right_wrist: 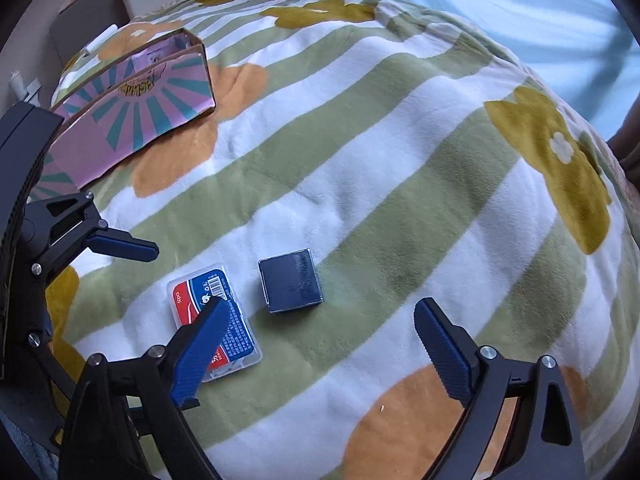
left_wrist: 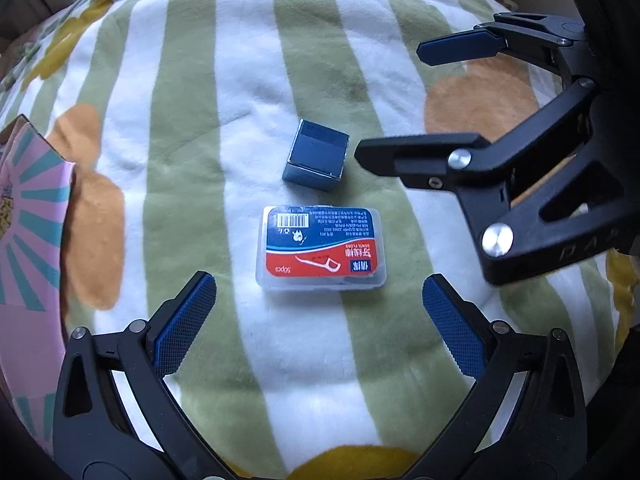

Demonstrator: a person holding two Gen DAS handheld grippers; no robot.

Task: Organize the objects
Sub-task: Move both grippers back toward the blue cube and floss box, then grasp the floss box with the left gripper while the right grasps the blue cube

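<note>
A clear plastic dental floss box [left_wrist: 322,248] with a red and blue label lies flat on the striped blanket [left_wrist: 248,80]. A small dark blue box [left_wrist: 316,155] lies just beyond it. My left gripper [left_wrist: 320,312] is open and empty, just short of the floss box. My right gripper [left_wrist: 386,100] enters from the right, open, its lower finger close to the blue box. In the right wrist view the blue box [right_wrist: 291,286] sits ahead between the fingers of the open right gripper [right_wrist: 320,320], and the floss box [right_wrist: 214,322] is partly behind the left finger. The left gripper's finger [right_wrist: 120,245] shows at left.
An open pink cardboard box [right_wrist: 132,108] with teal rays lies at the far left of the blanket [right_wrist: 400,160]; it also shows at the left edge in the left wrist view [left_wrist: 28,240]. The blanket is soft and humped, on a bed with a wall and curtain behind.
</note>
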